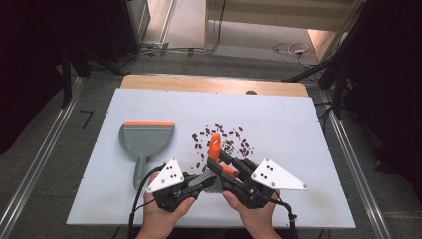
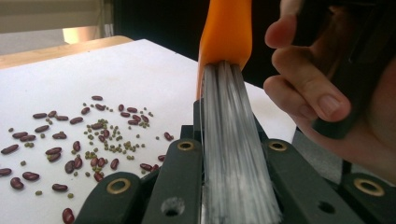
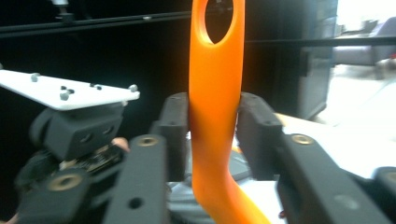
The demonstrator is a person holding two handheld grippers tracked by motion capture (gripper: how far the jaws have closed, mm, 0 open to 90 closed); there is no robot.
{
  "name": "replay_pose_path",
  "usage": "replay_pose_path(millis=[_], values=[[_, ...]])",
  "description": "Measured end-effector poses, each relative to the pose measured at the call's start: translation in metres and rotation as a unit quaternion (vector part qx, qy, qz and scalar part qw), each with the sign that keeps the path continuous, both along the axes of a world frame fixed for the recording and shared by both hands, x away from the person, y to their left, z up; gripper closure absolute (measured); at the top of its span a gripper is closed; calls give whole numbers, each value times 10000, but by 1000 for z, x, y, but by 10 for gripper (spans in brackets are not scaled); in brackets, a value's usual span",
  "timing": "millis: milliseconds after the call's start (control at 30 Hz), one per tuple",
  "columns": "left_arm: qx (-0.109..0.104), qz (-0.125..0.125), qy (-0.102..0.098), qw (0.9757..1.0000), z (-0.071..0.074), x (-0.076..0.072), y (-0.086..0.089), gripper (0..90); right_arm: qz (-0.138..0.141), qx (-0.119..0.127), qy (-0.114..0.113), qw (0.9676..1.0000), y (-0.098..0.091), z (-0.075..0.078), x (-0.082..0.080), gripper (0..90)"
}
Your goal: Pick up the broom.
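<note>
A hand brush with an orange handle (image 1: 214, 145) and pale bristles (image 2: 233, 177) is held up off the white board between both grippers. My left gripper (image 1: 208, 181) is shut on the bristles, which run straight up between its jaws (image 2: 231, 144). My right gripper (image 1: 225, 164) is shut on the orange handle (image 3: 215, 70), with a pad against each side (image 3: 215, 116). Dark red and small green beans (image 1: 224, 142) lie scattered on the board just beyond the brush, and to the left in the left gripper view (image 2: 93, 140). A grey dustpan (image 1: 146, 139) with an orange lip rests to the left.
The white board (image 1: 298, 129) covers a wooden table, with bare room at the right and far side. The hand on the right gripper (image 2: 317, 93) sits close beside the brush. The left gripper's white plate (image 3: 70, 91) is close at the left of the right gripper view.
</note>
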State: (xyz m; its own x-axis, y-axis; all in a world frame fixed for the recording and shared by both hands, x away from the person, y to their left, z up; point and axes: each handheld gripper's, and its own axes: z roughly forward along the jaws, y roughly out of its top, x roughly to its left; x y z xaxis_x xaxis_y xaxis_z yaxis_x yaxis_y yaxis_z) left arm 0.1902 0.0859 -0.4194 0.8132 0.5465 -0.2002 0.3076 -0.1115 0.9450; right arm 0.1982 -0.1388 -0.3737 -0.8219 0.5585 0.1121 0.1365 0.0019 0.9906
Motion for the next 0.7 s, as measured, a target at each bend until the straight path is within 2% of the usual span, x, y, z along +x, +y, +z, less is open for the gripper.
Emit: replay_pose_path(millis=[67, 133, 200, 233, 267, 333, 433, 467, 533, 633, 700], values=[[7, -6, -17, 10000, 0, 1, 2, 846, 137, -29, 63, 9999, -4, 1, 5, 538], [27, -51, -12, 10000, 0, 3, 7, 845, 278, 12, 78, 9996, -9, 1, 9, 532], [2, -155, 27, 9999, 0, 6, 13, 845, 446, -55, 128, 9989, -14, 3, 14, 533], [-11, -193, 18, 9998, 0, 7, 16, 845, 446, -55, 128, 9989, -14, 3, 14, 533], [-5, -201, -18, 9998, 1, 8, 18, 846, 559, -103, 82, 9984, -20, 4, 18, 533], [-38, -289, -69, 9995, 3, 9, 23, 846, 573, -205, 71, 9981, -25, 5, 22, 530], [-60, -432, -113, 9990, 4, 12, 30, 845, 645, -229, 36, 9976, -31, 4, 27, 519], [-191, -566, -93, 9982, 5, 14, 35, 845, 716, -287, 142, 9969, -35, 4, 32, 512], [-204, -593, -92, 9980, 5, 14, 37, 845, 845, -311, 234, 9957, -40, 4, 36, 514], [-221, -806, -223, 9962, 9, 14, 43, 845, 1184, -597, 359, 9905, -41, 3, 43, 515], [-249, -976, -287, 9945, 11, 13, 45, 845, 1424, -760, 470, 9858, -39, 1, 45, 513]])
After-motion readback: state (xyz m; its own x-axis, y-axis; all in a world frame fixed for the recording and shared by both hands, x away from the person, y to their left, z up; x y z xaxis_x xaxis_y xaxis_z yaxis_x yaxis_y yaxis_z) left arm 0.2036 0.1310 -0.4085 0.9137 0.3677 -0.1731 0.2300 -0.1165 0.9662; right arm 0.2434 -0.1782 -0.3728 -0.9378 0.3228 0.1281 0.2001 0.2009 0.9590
